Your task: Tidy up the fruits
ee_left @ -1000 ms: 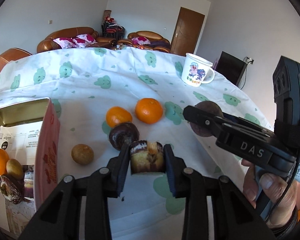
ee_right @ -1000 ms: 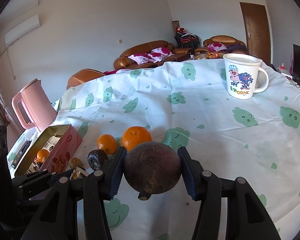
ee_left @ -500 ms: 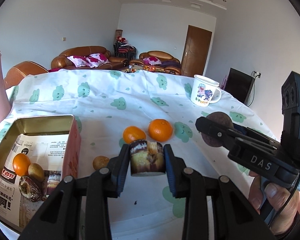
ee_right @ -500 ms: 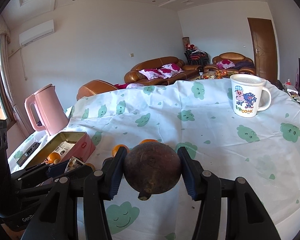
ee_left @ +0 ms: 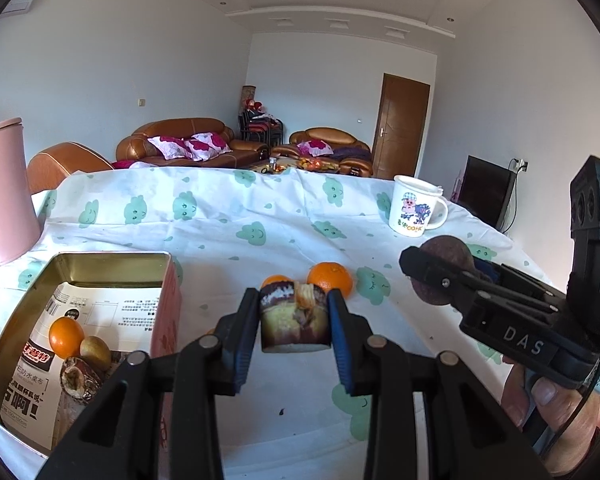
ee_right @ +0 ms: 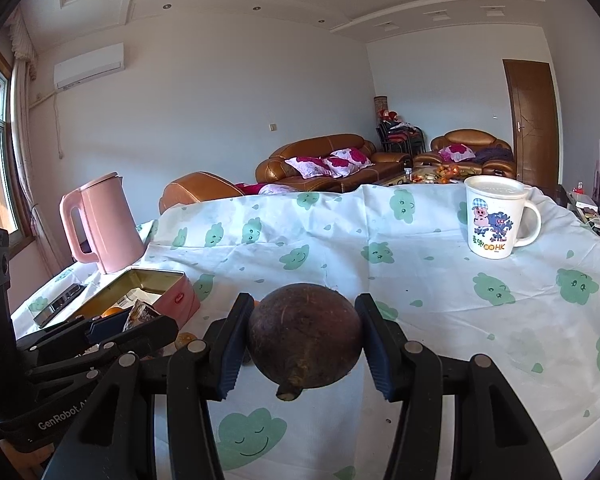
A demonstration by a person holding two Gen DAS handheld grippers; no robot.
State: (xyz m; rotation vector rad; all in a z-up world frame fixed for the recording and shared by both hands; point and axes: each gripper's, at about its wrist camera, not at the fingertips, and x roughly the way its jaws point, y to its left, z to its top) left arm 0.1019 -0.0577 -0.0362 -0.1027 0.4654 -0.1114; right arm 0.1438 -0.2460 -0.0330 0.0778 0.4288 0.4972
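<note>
My left gripper (ee_left: 294, 322) is shut on a cut piece of dark-skinned fruit (ee_left: 294, 326) with pale flesh, held above the tablecloth. To its left stands an open pink tin (ee_left: 166, 312) that holds an orange (ee_left: 66, 337), a small brown fruit (ee_left: 95, 353) and a cut dark fruit (ee_left: 76, 380). Two oranges (ee_left: 330, 278) lie on the cloth behind the held piece. My right gripper (ee_right: 304, 340) is shut on a whole round dark brown fruit (ee_right: 304, 338), stem end toward the camera. That gripper also shows at the right of the left wrist view (ee_left: 440, 276).
A pink kettle (ee_right: 102, 226) stands at the table's far left, beside the tin (ee_right: 180, 296). A white cartoon mug (ee_right: 496, 220) sits at the far right. A dark phone-like slab (ee_right: 58, 304) lies left of the tin. A person's hand (ee_left: 548, 396) holds the right gripper.
Both grippers have risen a little and tilted upward, each keeping its fruit. More of the tin and the kettle has come into view, and the loose fruit on the cloth has dropped behind the grippers.
</note>
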